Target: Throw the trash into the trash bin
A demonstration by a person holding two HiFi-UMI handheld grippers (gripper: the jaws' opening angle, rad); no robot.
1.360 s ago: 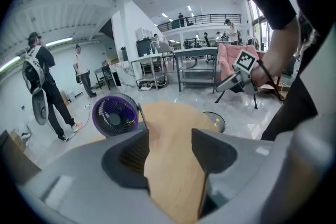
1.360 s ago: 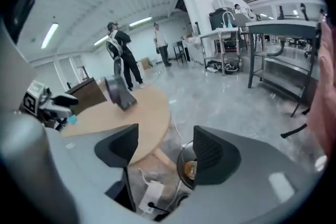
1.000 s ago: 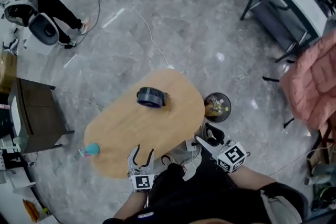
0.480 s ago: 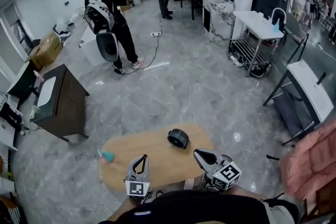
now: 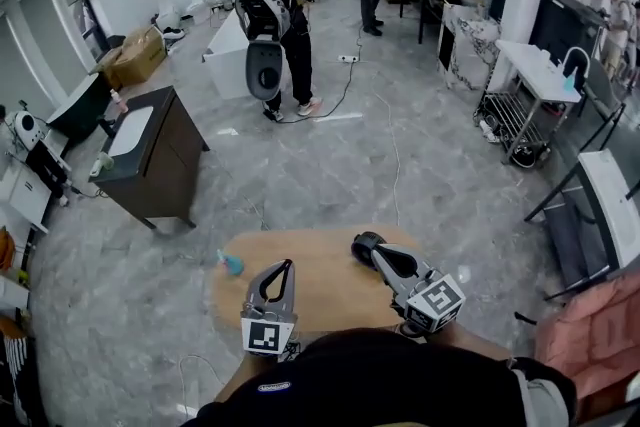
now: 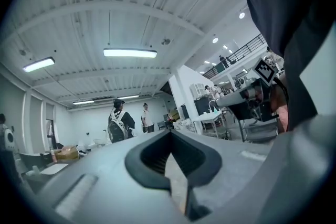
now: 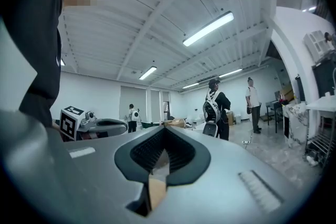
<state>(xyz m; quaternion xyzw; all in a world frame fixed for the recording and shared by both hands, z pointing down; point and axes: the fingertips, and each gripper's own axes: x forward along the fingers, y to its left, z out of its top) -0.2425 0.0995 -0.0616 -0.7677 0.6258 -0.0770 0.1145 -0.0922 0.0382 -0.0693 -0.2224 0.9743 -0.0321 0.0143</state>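
An oval wooden table stands right in front of me. A black round object lies near the table's far right edge, and a small teal item lies at its left edge. My left gripper is held level above the table, shut and empty; in the left gripper view its jaws meet with nothing between them. My right gripper is also shut and empty, its tip beside the black object as the head view shows it. The right gripper view shows closed jaws. No trash bin is in view.
A dark cabinet stands on the left. Two people are at the back, with a cable running across the grey floor. A white wire rack, a black-framed table and pink cloth fill the right side.
Both grippers have risen and now point level over the table. Both sets of jaws have closed on nothing. The head view has tilted up, and the bin beside the table has dropped out of sight.
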